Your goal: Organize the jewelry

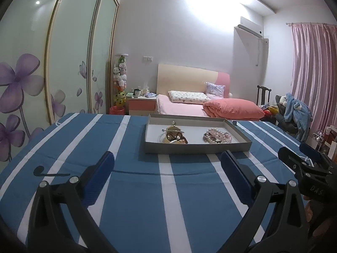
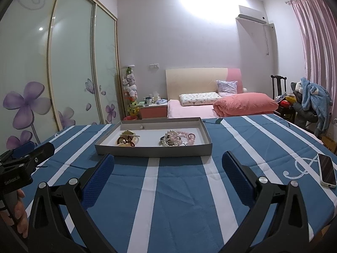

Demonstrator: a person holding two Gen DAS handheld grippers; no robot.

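a shallow grey tray (image 1: 198,147) with a white floor lies on a blue cloth with white stripes (image 1: 134,189), ahead of both grippers and touched by neither. on the left half of the tray floor sits a small gold-coloured dish (image 1: 173,136) heaped with dark brown beads and a pale bangle; a thin metal pin lies across its top. on the right half rests a cluster of bracelets (image 1: 218,137), strands of glossy pink and white pearl-like beads coiled over darker bands, touching one another but well apart from the dish. a small round stud (image 2: 142,127) lies alone near the tray's far wall. left gripper (image 1: 167,166): blue-padded fingers spread wide, nothing between them, hanging above the cloth just short of the tray's near wall. right gripper (image 2: 168,166): likewise spread wide and holding nothing, poised over the cloth before the tray. a phone (image 2: 326,169) in a pale case lies face up on the cloth to the right, well apart from the tray. behind the table stand a bed (image 1: 189,107) with pink bedding and a wardrobe (image 1: 42,73) with purple flower motifs.
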